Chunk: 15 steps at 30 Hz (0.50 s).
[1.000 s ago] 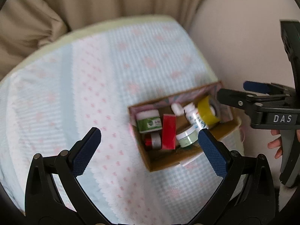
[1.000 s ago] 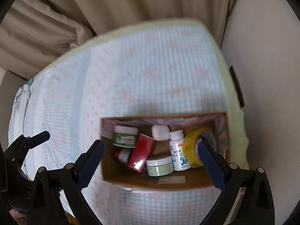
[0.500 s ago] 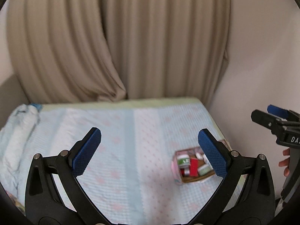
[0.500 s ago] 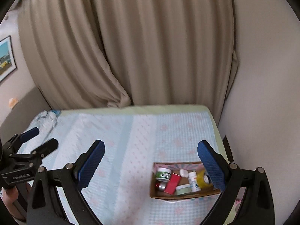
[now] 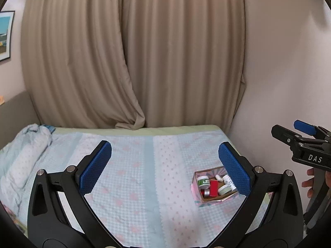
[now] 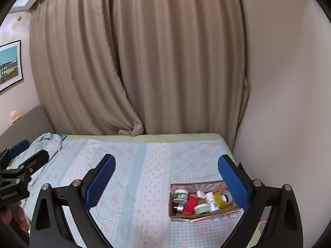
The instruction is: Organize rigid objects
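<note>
Two wide-apart grippers (image 5: 165, 168) (image 6: 166, 178) above box (image 6: 203, 217)

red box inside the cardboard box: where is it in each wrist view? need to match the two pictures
Left wrist: red box lies lower right, in the cardboard box, just left of the right blue pad of the left claw.
Right wrist: red box lies lower right of centre, inside the same cardboard box.
Shared landmark: the green-labelled jar directly left of the red box.
</note>
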Available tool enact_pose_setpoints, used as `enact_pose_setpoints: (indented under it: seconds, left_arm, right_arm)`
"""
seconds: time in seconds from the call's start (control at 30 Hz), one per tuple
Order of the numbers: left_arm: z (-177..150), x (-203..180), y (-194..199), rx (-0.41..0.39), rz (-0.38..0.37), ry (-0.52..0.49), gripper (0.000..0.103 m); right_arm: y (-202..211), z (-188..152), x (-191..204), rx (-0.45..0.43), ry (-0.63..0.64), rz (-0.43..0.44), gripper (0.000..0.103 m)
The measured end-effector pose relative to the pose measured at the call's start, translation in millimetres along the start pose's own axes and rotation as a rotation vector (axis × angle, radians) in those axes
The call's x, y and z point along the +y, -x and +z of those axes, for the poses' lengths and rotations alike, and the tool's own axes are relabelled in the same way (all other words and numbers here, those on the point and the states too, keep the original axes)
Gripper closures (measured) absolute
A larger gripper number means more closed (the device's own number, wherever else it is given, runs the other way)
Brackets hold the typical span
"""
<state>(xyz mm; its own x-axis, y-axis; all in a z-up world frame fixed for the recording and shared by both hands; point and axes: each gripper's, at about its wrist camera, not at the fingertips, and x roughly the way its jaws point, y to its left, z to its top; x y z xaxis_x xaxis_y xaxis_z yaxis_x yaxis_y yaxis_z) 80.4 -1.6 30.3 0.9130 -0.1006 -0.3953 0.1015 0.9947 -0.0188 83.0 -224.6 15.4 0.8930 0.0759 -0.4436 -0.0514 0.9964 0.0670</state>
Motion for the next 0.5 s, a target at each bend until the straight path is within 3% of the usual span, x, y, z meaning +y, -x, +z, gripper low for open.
enact_pose_setpoints:
  seconds: [0.5]
  left_arm:
    - [5,-3,11,-0.031,0.003,0.015,0.000]
  right_arm:
    - [15,2,-3,-0.042,-0.003,-0.018,0.004]
